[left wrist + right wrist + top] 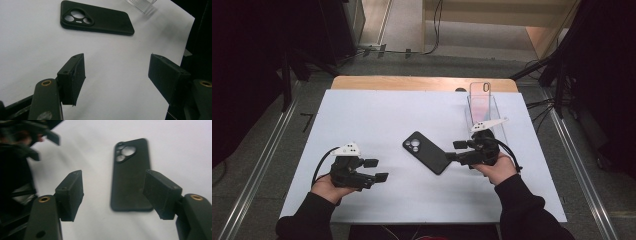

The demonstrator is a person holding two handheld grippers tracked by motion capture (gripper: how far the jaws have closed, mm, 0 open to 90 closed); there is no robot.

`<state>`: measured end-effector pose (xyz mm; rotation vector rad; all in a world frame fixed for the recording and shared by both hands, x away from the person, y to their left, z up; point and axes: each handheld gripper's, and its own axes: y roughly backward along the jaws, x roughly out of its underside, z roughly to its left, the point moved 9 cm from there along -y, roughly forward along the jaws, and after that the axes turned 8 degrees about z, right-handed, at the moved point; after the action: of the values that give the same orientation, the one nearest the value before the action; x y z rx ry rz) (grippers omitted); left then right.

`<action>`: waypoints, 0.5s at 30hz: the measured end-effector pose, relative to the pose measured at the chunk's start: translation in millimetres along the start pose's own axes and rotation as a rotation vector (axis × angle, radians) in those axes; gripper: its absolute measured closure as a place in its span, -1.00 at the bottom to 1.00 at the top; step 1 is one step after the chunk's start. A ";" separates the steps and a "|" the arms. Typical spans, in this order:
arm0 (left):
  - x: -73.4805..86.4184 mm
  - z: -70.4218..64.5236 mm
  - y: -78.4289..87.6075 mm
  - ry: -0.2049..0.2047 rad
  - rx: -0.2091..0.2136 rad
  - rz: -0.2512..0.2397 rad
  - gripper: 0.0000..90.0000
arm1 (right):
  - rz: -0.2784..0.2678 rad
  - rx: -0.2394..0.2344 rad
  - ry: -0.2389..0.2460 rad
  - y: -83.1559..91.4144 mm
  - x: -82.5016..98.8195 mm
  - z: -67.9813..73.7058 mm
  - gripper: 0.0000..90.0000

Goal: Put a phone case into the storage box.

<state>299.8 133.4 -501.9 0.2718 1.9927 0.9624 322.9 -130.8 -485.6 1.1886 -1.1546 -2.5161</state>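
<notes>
A black phone case [426, 151] lies flat on the white table cover [377, 115], camera cutout toward the far left. My right gripper [455, 150] hovers just at its near right end, jaws open, with nothing gripped. In the right gripper view the black phone case [131, 175] lies below and beyond the open right gripper [113, 175], nearer the right-hand jaw. My left gripper [376, 170] stands open at the front left, well apart from the case. In the left gripper view the left gripper [116, 58] is empty, and the black phone case [100, 18] lies farther off.
A clear phone case [482, 95] stands upright in a transparent holder [492, 117] at the back right, just behind my right hand. The holder's corner [142, 3] shows in the left gripper view. The wooden table edge [422, 82] runs along the back.
</notes>
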 end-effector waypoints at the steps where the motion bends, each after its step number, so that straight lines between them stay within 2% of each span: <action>1: -0.1 0.0 0.2 -0.001 -0.002 0.000 -0.33 | -0.003 -0.022 0.011 1.9 2.5 1.9 -0.38; 6: -0.3 -0.8 0.1 -0.002 -0.006 -0.005 -0.33 | 0.029 -0.003 0.040 8.9 17.7 -0.1 -0.37; 11: -0.6 -0.4 2.1 -0.003 -0.011 -0.010 -0.33 | 0.032 -0.011 0.045 14.4 33.5 -1.4 -0.37; 15: -0.8 -1.4 2.3 -0.001 -0.011 -0.015 -0.33 | 0.039 0.014 0.049 19.7 45.2 -3.1 -0.41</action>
<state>298.8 133.8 -499.4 0.2505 1.9850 0.9632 290.5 -164.9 -500.7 1.2122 -1.1738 -2.4401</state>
